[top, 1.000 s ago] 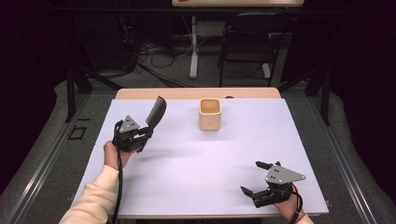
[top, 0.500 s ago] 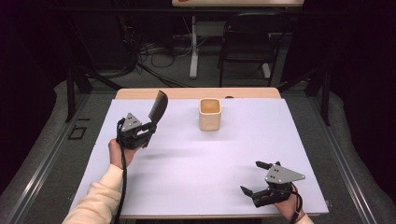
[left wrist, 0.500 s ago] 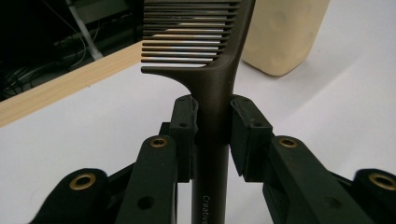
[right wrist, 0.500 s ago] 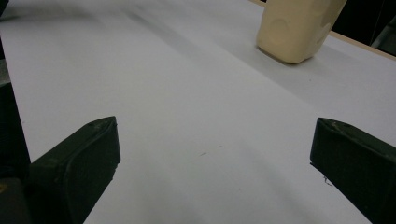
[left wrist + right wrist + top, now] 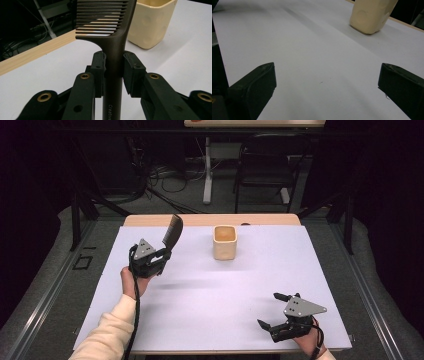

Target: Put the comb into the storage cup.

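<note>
One cream-coloured, square-mouthed ceramic cup [image 5: 224, 242] stands upright toward the far edge of the white table sheet [image 5: 210, 295]; its inside shows an orange-tinted hollow, and whether anything lies in it cannot be told. Left of the cup, the left gripper [image 5: 113, 65] clamps the handle of a dark brown plastic wide-toothed comb [image 5: 110, 22], held above the sheet with its teeth uppermost. Well nearer than the cup, at the right, the right gripper [image 5: 272, 312] rests spread wide with nothing between its jaws.
</note>
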The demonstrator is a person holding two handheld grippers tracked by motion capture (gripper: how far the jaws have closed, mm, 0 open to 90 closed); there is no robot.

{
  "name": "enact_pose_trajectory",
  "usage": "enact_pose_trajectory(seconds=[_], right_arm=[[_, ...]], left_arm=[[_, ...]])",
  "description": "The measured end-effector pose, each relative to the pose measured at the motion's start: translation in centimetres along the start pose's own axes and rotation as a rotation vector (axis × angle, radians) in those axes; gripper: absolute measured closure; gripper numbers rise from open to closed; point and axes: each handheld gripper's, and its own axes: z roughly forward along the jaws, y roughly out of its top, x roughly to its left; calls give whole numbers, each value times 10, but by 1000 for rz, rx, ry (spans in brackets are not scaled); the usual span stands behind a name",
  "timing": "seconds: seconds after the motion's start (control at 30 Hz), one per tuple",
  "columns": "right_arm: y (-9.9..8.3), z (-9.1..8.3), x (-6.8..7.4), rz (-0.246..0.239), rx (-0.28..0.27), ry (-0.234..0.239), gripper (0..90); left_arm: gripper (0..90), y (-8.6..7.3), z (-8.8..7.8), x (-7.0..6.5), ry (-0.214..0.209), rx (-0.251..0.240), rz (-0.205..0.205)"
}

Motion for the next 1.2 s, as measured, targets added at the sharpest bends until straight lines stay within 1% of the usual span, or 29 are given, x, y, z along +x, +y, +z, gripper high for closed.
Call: enact_pose_trajectory(seconds=[0.2,0.37,0.5,0.67,0.97,1.2], right_arm=[[0,0,0,1,0,0,13],[0,0,0,2,0,0,13],[0,0,0,2,0,1,13],[0,0,0,0,0,1,13],[0,0,0,1,0,2,13],[0,0,0,2,-1,1,13]], left_arm=[[722,1,3,0,-2,-5,-6],[722,3,5,-2,-6,-16,-5],[722,5,8,-3,-12,-12,-5],[722,7,10,-4,-14,-21,-7],[723,11,17,-7,-23,-21,-6],[722,15,25,-11,-35,-18,3]])
